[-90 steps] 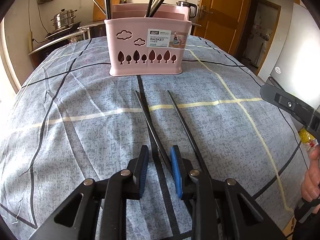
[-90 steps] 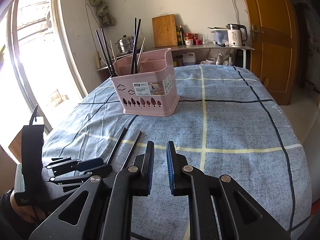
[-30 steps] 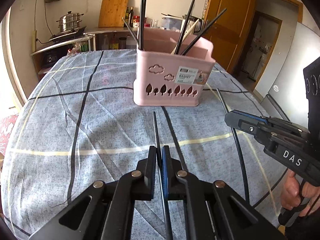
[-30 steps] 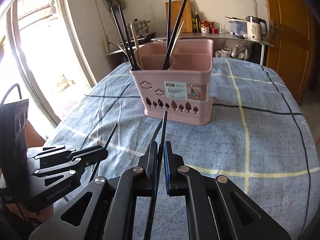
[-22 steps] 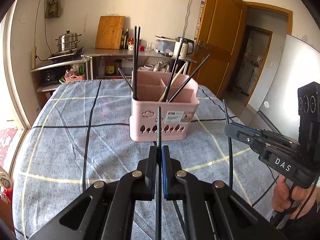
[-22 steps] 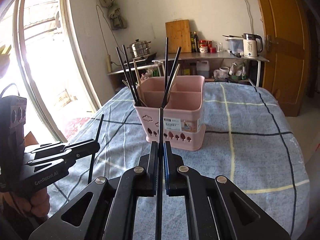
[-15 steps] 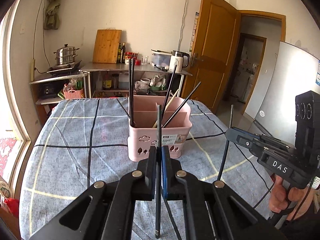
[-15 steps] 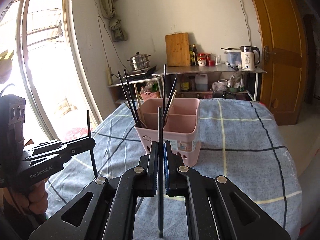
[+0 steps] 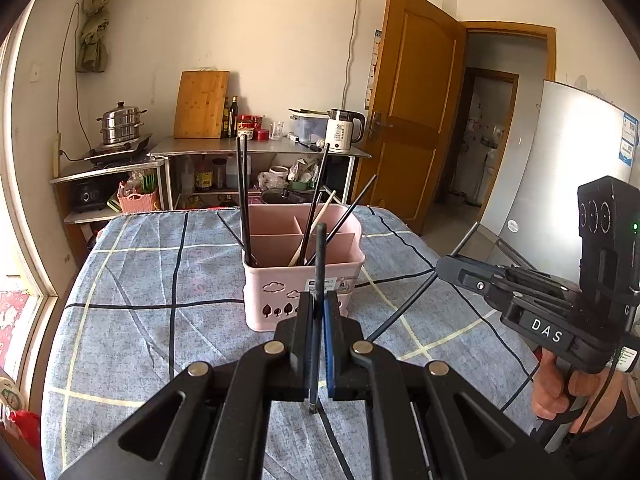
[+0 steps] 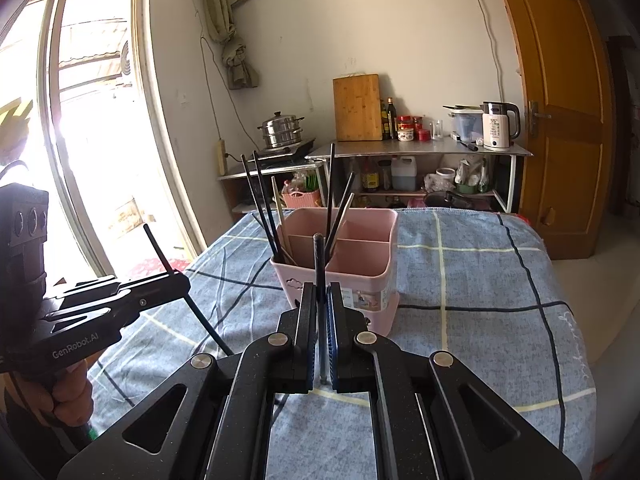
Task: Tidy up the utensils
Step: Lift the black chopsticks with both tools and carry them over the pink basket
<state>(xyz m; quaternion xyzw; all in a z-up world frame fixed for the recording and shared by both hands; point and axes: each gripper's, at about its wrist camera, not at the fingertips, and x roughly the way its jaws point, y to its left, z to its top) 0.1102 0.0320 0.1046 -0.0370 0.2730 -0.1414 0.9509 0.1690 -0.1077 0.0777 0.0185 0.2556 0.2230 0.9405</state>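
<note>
A pink utensil basket (image 9: 276, 292) (image 10: 380, 280) with divided compartments stands on the blue checked tablecloth, with several black chopsticks and a pale one leaning in it. My left gripper (image 9: 319, 300) is shut on a black chopstick (image 9: 320, 256), held upright in the air in front of the basket. My right gripper (image 10: 321, 292) is shut on another black chopstick (image 10: 319, 264), also upright before the basket. Each gripper shows in the other's view, the right gripper (image 9: 442, 270) at the right, the left gripper (image 10: 182, 280) at the left, each with its chopstick slanting through the tips.
The table (image 9: 132, 280) fills the foreground. Behind it stand a steel shelf with a kettle (image 9: 342, 130), bottles and a cutting board (image 9: 202, 104), a steamer pot (image 9: 120, 124), a wooden door (image 9: 416, 112) and a window at the left. A hand (image 9: 560, 392) grips the right tool.
Three seconds ago both chopsticks lay on the cloth between open grippers. Both grippers have closed on one each, lifted them off the table and tipped them upright; little motion in the last half second.
</note>
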